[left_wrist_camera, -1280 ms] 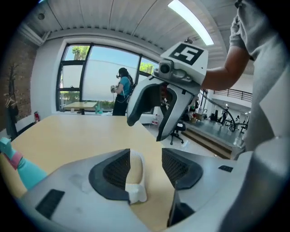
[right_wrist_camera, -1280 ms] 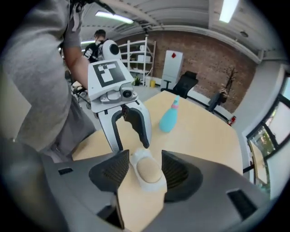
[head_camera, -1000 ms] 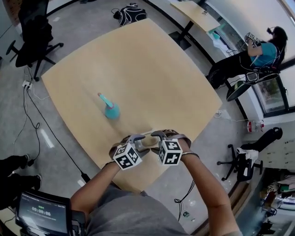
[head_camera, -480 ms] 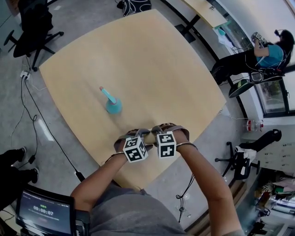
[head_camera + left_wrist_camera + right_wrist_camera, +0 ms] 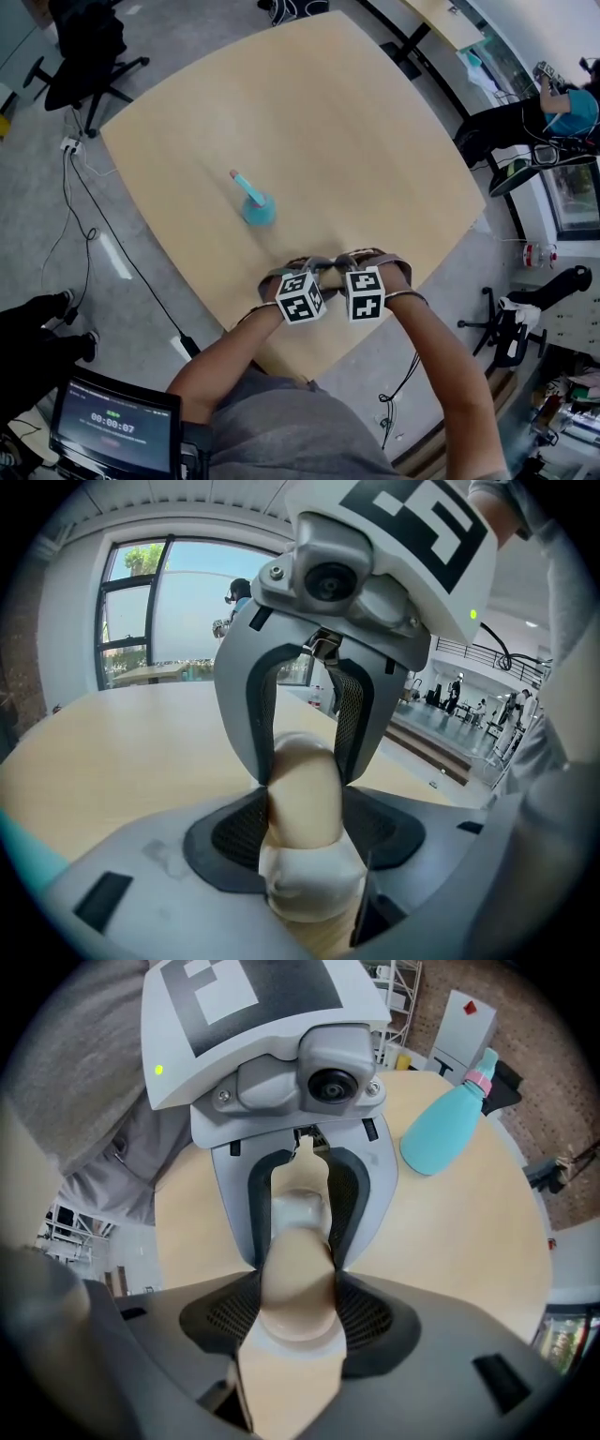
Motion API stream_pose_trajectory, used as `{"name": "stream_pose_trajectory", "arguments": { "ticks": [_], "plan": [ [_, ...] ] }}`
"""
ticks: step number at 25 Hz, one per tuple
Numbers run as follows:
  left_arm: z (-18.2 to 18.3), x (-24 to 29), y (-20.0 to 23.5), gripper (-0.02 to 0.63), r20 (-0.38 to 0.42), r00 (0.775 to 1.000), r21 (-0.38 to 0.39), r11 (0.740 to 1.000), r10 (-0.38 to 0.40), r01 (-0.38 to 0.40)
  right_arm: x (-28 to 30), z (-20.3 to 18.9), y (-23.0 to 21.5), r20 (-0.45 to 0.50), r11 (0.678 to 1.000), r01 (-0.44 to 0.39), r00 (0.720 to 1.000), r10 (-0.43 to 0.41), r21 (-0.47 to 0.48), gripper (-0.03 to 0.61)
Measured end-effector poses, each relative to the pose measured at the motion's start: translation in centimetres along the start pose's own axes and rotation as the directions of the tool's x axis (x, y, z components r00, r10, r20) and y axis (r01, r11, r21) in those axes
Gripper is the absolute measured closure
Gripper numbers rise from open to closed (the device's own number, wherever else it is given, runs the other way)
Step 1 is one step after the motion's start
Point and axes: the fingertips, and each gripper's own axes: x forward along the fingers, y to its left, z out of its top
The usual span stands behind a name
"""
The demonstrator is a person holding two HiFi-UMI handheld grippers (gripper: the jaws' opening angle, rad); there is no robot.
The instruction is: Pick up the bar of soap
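The bar of soap (image 5: 305,789) is cream with a paler, whitish end. It sits between both grippers just above the wooden table (image 5: 356,141), near its front edge. My left gripper (image 5: 317,268) has the whitish end between its pads (image 5: 230,832). Its jaws have just been closing a little, and the pads lie against the bar. My right gripper (image 5: 345,262) points down and is shut on the cream end (image 5: 295,1279). In the head view the two grippers meet tip to tip and hide most of the soap.
A teal spray bottle (image 5: 255,208) with a pink collar stands farther in on the table, also visible as the bottle (image 5: 448,1119). Around the table are a black office chair (image 5: 89,52), a seated person (image 5: 562,112), floor cables and a timer screen (image 5: 117,422).
Both grippers have sunk toward the table and drawn closer together. The soap that showed between them a second ago is now covered by their fingers.
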Motion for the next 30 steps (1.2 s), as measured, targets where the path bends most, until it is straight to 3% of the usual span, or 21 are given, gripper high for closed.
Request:
{"name": "stream_pose_trajectory", "arguments": {
  "ticks": [9,23,30],
  "plan": [
    [0.8,-1.3,-0.3,0.365,-0.013,0.999,0.073,0.997,-0.035,0.036,-1.5,0.6,0.0,0.041,0.997,0.059,0.997,-0.061,0.055,0.325],
    [1.8,-4.9,0.8,0.365,-0.012,1.0,0.181,0.983,-0.005,0.007,-4.0,2.5,-1.5,0.074,0.98,0.183,0.979,-0.188,0.079,0.325],
    [3.3,-9.9,-0.3,0.365,-0.031,0.999,0.24,0.971,0.023,-0.014,-8.2,5.8,-1.1,0.1,0.966,0.241,0.963,-0.25,0.091,0.325]
  ]
}}
